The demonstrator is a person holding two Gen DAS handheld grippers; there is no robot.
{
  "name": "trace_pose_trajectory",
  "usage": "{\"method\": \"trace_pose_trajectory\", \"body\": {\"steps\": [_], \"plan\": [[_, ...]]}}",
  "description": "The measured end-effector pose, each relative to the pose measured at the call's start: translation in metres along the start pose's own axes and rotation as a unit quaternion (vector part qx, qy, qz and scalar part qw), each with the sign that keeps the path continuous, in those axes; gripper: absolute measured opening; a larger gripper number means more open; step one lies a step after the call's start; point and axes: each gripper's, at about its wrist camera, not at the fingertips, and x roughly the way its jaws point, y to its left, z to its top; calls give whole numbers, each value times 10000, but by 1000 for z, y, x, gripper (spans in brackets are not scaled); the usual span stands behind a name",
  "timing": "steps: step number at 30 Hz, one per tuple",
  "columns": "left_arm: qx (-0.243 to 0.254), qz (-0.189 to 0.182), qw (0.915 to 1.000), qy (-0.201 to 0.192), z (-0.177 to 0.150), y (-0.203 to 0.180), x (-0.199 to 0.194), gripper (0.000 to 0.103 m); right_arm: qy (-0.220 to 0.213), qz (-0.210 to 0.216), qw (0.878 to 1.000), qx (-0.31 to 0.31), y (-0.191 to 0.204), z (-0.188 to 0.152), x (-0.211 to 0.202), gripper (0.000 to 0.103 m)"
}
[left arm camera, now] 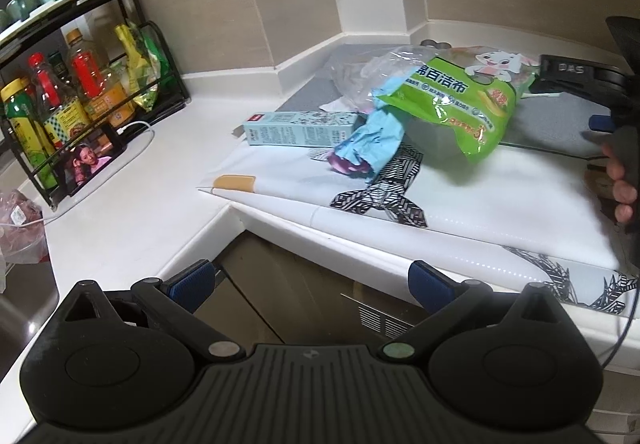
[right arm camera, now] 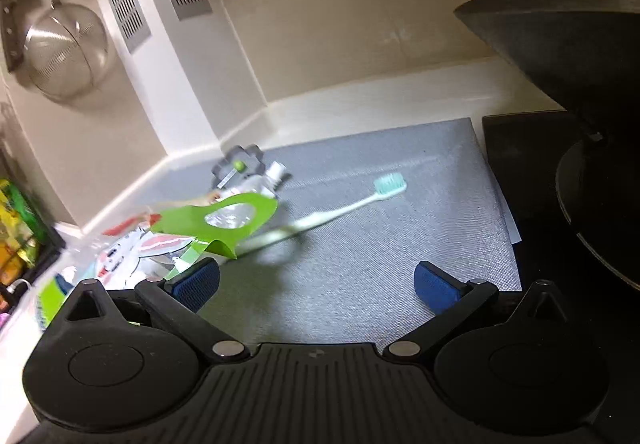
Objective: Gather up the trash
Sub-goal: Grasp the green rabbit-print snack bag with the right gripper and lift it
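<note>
The trash sits in a heap on the white worktop (left arm camera: 132,212), near the corner of the wall. On top is a crinkly green plastic packet (left arm camera: 452,104) with white writing and a cartoon rabbit on it. Under its edge pokes a crumpled light blue paper wrapper (left arm camera: 376,136) with a purple bit at the end. Just beside that lies a long pale blue cardboard box (left arm camera: 300,128), flat on its side. A clear plastic bag (left arm camera: 368,76) is bunched up behind them. It looks like everything was dropped in one spot so it is easy to gather.

The left gripper (left arm camera: 310,282) hangs low at the front edge of the worktop, well back from the heap. Its blue fingers are spread wide with nothing between them. The right gripper (right arm camera: 318,282) is over a grey woven mat (right arm camera: 380,244) behind the heap, and it is wide open and empty too. Its left finger is close to the green packet. A white toothbrush with a mint green head (right arm camera: 340,208) lies on the mat, partly under the packet.

I think no trash has been picked up yet.

To the left stands a black wire rack (left arm camera: 132,24) full of sauce bottles. A metal strainer (right arm camera: 66,52) hangs on the beige tiled wall, and a black pan (right arm camera: 568,56) sits to the right.
</note>
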Motion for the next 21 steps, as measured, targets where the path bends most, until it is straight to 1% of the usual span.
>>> {"method": "trace_pose_trajectory", "body": {"steps": [6,9,13,17,21], "plan": [[-2,13,10000,-34,1,2,0,103,-47,435,9988,236,-12,-1,-13,103],[30,10,10000,-69,4,-2,1,103,-158,627,9974,332,-13,0,-18,103],[51,11,10000,-75,6,-5,4,103,-266,760,9965,217,-6,0,-23,103],[85,42,9999,-61,7,-8,9,103,-362,983,9945,90,1,1,-29,103],[109,49,9999,-27,8,-11,14,103,-316,1092,9935,33,5,1,-30,103]]}}
